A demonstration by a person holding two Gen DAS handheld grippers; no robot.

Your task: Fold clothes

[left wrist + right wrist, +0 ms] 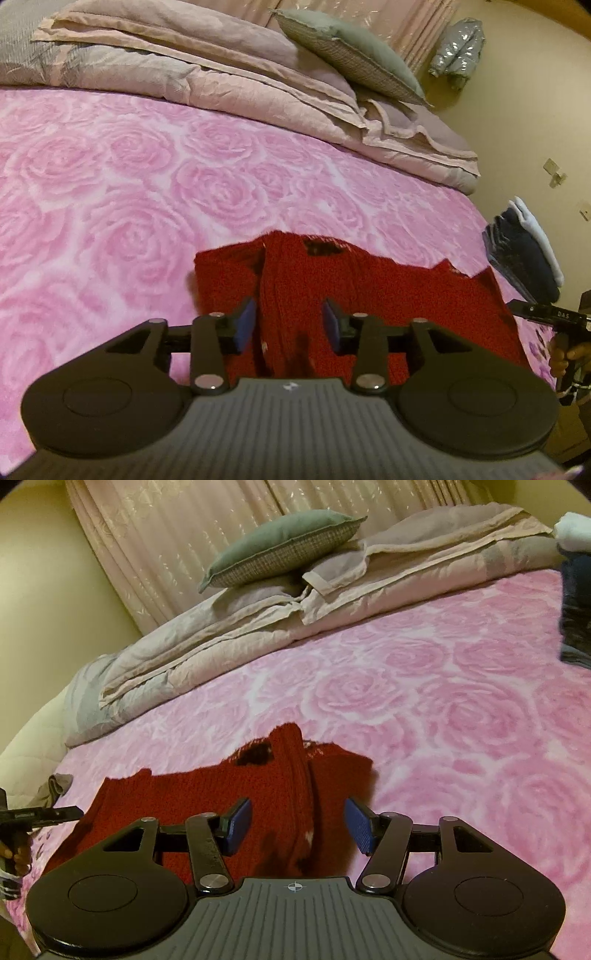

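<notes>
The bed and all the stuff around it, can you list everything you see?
red sweater: one, red knit with dark patches, lying on the near part of the bed
bedspread: one, pink with roses, covering the bed
folded duvet: one, beige and grey, along the far side of the bed
cushion: one, grey-green, on top of the duvet
curtain: one, beige, behind the bed
silver jacket: one, shiny, against the wall
clothes stack: one, dark with white, at the bed's edge
left gripper: black with blue pads, open over the sweater
right gripper: black with blue pads, open over the sweater
</notes>
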